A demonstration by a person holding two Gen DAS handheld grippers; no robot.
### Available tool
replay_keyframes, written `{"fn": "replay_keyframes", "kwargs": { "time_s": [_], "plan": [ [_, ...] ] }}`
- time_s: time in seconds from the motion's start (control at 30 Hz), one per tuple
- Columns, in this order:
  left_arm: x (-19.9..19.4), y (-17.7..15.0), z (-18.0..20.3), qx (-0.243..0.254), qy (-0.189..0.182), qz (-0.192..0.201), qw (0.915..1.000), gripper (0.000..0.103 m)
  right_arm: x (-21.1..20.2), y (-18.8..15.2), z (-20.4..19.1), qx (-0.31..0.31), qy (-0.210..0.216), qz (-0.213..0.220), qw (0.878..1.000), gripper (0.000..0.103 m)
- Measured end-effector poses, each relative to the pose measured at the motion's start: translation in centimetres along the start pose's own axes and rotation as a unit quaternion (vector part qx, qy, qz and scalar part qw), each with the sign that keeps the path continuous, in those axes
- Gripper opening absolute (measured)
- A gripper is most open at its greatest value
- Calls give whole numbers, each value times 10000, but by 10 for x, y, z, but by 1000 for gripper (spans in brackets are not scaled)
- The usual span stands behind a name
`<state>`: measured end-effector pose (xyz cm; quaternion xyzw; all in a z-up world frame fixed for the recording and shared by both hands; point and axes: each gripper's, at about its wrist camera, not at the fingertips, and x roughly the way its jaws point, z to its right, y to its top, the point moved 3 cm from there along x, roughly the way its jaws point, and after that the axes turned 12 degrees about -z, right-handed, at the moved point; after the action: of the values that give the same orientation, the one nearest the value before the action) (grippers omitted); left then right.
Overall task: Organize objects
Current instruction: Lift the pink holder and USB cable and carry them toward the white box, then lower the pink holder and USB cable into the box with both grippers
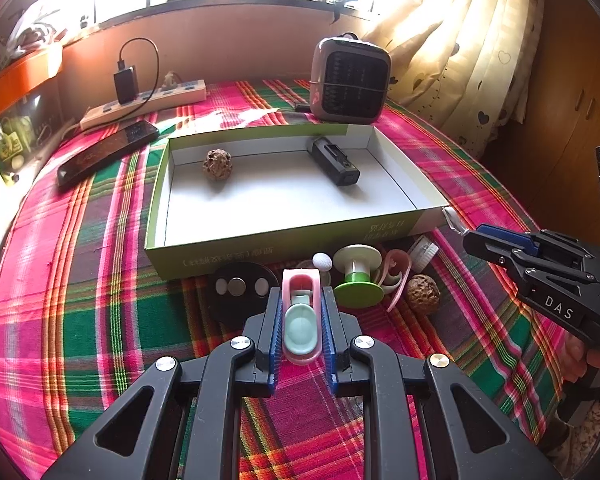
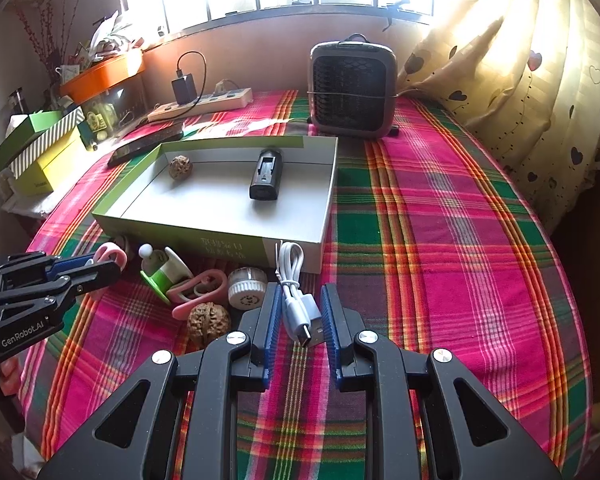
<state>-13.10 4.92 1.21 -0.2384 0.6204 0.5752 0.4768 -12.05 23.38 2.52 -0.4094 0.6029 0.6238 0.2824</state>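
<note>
Already both grippers are loaded, left gripper (image 1: 301, 320) clamped on the pink clip (image 1: 301, 316), right gripper (image 2: 300, 316) on the white cable (image 2: 296, 292), and the box (image 1: 260, 240) lies straight ahead, nearer the left.

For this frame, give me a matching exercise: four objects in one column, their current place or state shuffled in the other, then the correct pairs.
Objects:
1. pink and mint clip
2. white USB cable
3. black battery charger
4. green and white spool

Places:
A. lying inside the open box
B. between the fingers of the right hand-held gripper
C. on the plaid cloth in front of the box
D. between the fingers of the left hand-held gripper

Pairs: 1-D, 2-B, 3-A, 4-C
</note>
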Motion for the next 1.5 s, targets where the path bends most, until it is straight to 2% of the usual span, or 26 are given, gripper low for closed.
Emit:
{"fn": "replay_keyframes", "kwargs": {
  "time_s": [0.47,1.0,1.5],
  "plan": [
    [-5,25,0,103,22,113,9999,16,3,22,-1,15,-24,57,10000,22],
    [8,63,-11,42,-59,145,9999,16,20,62,-4,5,-117,41,9999,22],
    [32,91,-22,-40,-60,9,10000,16,45,89,-3,94,-164,-120,9997,22]
  ]
}}
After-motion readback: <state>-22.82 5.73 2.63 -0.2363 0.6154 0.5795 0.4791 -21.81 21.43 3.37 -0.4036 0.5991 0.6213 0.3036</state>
